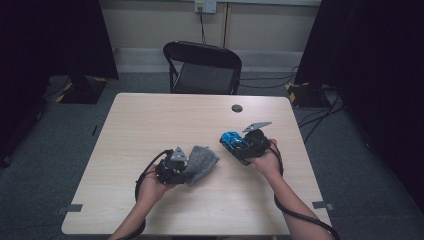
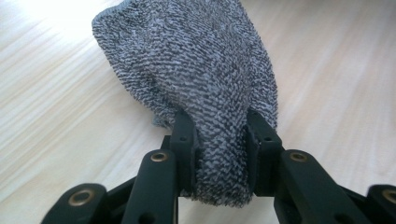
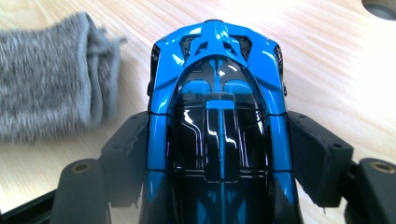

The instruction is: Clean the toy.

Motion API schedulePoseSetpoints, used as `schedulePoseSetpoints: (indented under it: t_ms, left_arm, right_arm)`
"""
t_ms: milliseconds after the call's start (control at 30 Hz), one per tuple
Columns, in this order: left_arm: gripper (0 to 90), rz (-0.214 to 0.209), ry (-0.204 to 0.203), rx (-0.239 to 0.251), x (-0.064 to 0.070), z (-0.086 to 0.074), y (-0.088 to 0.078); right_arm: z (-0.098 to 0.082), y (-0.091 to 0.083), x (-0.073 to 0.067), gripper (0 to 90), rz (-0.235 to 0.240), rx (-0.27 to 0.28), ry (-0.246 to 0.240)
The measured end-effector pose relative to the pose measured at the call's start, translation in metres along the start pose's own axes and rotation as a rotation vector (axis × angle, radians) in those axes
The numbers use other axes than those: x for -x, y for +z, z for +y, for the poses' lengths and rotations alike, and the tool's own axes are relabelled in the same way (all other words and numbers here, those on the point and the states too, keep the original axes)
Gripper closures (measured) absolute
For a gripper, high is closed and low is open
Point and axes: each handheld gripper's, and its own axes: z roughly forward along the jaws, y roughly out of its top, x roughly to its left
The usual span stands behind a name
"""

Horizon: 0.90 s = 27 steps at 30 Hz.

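Two bare forearms come in from the near edge, each hand wrapped around a hand-held gripper. The left hand-held gripper (image 1: 186, 169) sits at the left, low and pointing right and slightly far, its jaws pinched tight. The right hand-held gripper (image 1: 239, 145) is at the right, angled toward the far left, its jaws standing wide and clamped. A black cable loops from each wrist.

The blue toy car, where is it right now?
The blue toy car sits clamped in the right gripper over the table's right half in the high view, a little right of the grey cloth held by the left gripper.
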Motion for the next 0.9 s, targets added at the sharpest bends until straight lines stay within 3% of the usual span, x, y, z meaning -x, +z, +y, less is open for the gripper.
schedulePoseSetpoints:
  t_ms: [467, 900]
  left_arm:
    - [68.7, 0.041, -0.037, -0.001, -0.015, -0.006, 0.001]
    - [68.6, 0.085, -0.057, -0.012, -0.029, -0.011, 0.002]
  right_arm:
    - [-0.021, 0.005, 0.010, 28.2, -0.017, -0.030, 0.026]
    - [-0.027, 0.014, 0.012, 28.1, -0.026, -0.039, 0.031]
